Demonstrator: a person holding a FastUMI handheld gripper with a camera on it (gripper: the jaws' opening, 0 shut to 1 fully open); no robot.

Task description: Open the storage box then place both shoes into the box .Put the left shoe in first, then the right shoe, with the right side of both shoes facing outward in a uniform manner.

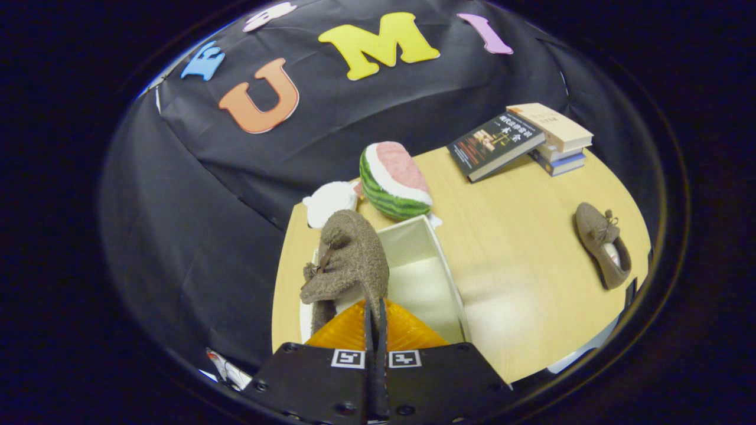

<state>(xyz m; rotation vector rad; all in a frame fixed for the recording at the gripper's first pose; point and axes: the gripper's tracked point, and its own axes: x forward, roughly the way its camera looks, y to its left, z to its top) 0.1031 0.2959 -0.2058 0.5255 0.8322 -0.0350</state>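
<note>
Shoe (348, 260) pinched in jaws, above box (440, 265)

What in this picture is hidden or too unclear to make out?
- Gripper view: the held shoe covers the near left part of the white box, so its floor there is hidden.
- The gripper is shut on the shoe; its own fingers hide the pinched edge.
- The white soft thing is half behind the shoe and the watermelon toy.
- Lower books lie under others.
</note>
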